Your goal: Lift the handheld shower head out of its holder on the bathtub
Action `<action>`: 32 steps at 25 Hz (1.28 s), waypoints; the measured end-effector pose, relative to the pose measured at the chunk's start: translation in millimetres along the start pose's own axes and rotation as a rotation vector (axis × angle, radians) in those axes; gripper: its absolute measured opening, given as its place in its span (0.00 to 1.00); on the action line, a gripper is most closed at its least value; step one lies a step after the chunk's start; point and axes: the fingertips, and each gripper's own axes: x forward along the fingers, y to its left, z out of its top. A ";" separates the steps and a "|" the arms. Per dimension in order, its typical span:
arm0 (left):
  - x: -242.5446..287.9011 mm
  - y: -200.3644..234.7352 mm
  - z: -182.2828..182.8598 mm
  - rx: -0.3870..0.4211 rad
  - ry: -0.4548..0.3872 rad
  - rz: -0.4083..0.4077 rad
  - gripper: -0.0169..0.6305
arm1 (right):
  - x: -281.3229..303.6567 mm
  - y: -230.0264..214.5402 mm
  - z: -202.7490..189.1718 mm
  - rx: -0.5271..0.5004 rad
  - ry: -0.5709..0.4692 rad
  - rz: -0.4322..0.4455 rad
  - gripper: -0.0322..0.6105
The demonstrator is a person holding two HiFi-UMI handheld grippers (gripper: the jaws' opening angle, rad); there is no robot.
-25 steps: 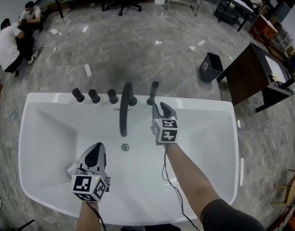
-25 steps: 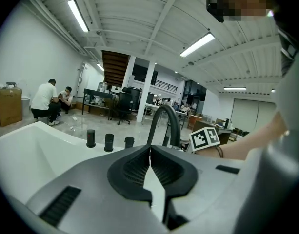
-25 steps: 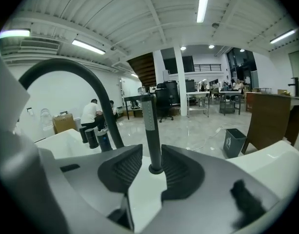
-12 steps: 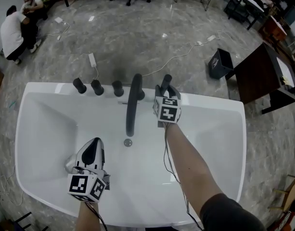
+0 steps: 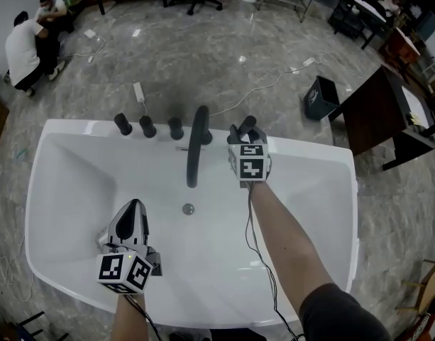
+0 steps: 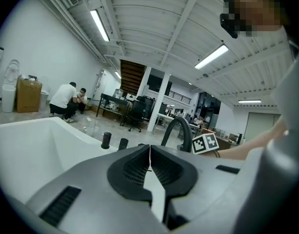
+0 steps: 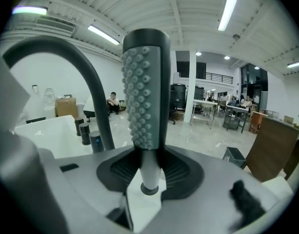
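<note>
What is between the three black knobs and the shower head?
The curved black faucet spout stands between the knobs and the shower head, seen in the head view.

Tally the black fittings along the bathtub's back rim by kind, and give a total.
knobs: 3
spout: 1
handheld shower head: 1
Total: 5
</note>
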 end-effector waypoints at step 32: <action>-355.4 -97.0 71.4 0.223 -0.037 -0.389 0.05 | -534.1 152.0 126.3 -0.003 -0.310 -0.077 0.26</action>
